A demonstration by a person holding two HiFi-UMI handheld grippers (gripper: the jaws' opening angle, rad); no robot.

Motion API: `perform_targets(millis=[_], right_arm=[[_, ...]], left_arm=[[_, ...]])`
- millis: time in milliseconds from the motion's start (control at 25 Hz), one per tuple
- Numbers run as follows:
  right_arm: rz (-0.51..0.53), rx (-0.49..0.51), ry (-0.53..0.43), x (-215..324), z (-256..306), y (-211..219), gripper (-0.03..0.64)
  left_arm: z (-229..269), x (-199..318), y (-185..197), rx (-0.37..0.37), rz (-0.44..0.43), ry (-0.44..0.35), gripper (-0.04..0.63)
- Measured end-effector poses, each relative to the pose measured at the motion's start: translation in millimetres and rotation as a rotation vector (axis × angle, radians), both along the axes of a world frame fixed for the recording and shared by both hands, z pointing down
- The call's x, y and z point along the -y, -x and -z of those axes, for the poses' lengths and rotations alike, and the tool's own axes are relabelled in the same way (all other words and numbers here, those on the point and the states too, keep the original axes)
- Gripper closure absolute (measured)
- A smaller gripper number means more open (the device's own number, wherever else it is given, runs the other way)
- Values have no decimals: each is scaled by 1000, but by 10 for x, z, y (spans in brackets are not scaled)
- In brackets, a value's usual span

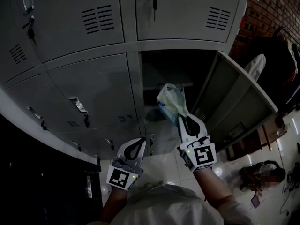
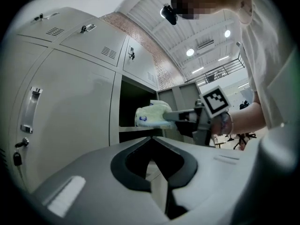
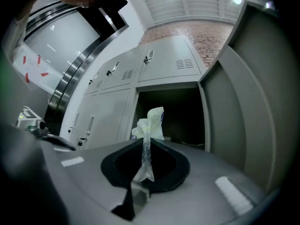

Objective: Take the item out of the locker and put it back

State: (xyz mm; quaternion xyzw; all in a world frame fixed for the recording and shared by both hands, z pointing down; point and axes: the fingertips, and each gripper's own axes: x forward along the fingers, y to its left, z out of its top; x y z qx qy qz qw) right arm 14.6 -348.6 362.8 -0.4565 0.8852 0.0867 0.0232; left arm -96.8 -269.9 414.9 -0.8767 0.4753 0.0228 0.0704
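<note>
A pale, crumpled plastic bag (image 1: 170, 101) with blue print hangs in front of the open locker (image 1: 161, 69), at the height of its dark compartment. My right gripper (image 1: 182, 119) is shut on the bag's twisted neck, which runs between the jaws in the right gripper view, with the bag (image 3: 151, 122) bunched just past them. From the left gripper view the bag (image 2: 151, 115) shows side-on at the locker mouth, held by the right gripper (image 2: 174, 117). My left gripper (image 1: 139, 142) hangs lower left, below the closed door, its jaws meeting with nothing between them.
The open locker's door (image 1: 241, 100) swings out to the right, close beside my right gripper. Closed grey locker doors (image 1: 96, 90) with handles and hanging keys fill the left and top. A brick wall (image 1: 269, 11) and clutter on the shiny floor (image 1: 262, 172) lie to the right.
</note>
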Motion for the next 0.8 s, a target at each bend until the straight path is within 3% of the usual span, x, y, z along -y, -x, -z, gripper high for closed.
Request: perform_targets(millis=[240, 680, 800], right_arm=[[-71, 1, -91, 817, 556, 114, 598], [-88, -62, 20, 1503, 315, 396, 597], [-79, -56, 24, 1536, 257, 425, 555]], left_arm=[[25, 193, 15, -7, 2, 4, 597], [3, 483, 150, -24, 30, 3, 597], [-49, 511, 155, -15, 28, 8, 597]])
